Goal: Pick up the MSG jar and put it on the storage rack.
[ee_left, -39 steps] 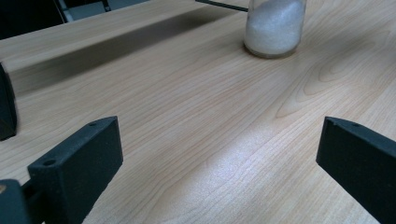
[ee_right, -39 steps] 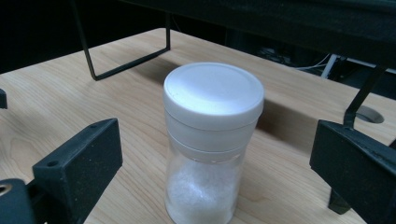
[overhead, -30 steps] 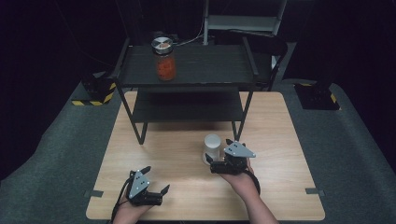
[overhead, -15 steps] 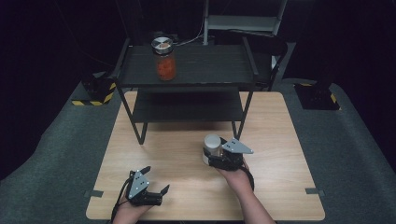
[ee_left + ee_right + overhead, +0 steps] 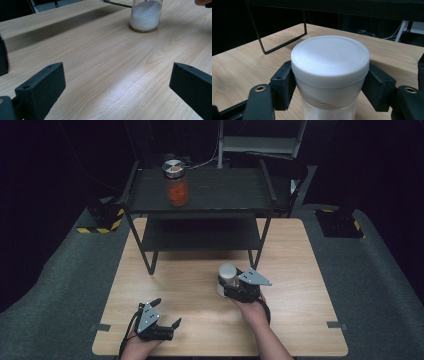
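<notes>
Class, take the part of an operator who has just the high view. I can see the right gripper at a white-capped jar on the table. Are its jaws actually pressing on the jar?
Observer: Yes. In the right gripper view the right gripper has just closed; both jaws press the white-lidded jar just below its lid.
Operator: What is inside the jar?
Observer: The left gripper view shows white grains in its clear lower part.
Operator: Is the left gripper holding anything?
Observer: No. The left gripper is open, with bare table between its jaws.
</notes>
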{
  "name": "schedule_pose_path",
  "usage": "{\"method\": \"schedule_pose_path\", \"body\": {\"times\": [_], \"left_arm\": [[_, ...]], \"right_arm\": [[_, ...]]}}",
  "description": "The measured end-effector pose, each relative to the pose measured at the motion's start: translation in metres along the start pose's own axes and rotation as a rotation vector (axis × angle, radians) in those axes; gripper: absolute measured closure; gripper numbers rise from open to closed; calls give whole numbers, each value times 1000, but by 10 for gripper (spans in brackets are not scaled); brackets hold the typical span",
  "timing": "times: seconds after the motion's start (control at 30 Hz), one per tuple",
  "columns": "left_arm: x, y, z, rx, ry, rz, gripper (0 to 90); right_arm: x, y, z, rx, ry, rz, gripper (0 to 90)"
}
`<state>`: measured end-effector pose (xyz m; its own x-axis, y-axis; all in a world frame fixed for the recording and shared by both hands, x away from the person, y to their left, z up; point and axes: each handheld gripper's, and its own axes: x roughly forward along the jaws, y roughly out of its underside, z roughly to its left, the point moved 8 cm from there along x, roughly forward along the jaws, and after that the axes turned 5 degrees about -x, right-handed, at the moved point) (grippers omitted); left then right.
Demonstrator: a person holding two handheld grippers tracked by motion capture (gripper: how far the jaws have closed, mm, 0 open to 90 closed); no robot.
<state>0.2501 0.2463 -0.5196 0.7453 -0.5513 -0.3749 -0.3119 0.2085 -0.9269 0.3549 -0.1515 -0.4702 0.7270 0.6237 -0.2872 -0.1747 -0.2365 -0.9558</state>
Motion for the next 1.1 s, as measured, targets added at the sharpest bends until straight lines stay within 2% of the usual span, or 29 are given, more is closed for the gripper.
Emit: {"method": "schedule_pose_path", "body": {"times": [0.3,0.47,0.67,0.93,1.1], "left_arm": [[0,0,1,-7,2,-5,6],[0,1,1,-11,4,-7,6],[-1,1,1,-9,4,-7,6],[-1,1,1,-8,4,-9,6],[-1,1,1,-14,5,-11,6]], "right_arm": [[1,-5,0,-10,-3,21,341],[-3,-8,2,-11,13,1,341],[-13,-19,0,-21,17,-24,341],[-28,-32,-1,-10,16,-56,341],[-40,-41,0,-30,21,-75,341]]}}
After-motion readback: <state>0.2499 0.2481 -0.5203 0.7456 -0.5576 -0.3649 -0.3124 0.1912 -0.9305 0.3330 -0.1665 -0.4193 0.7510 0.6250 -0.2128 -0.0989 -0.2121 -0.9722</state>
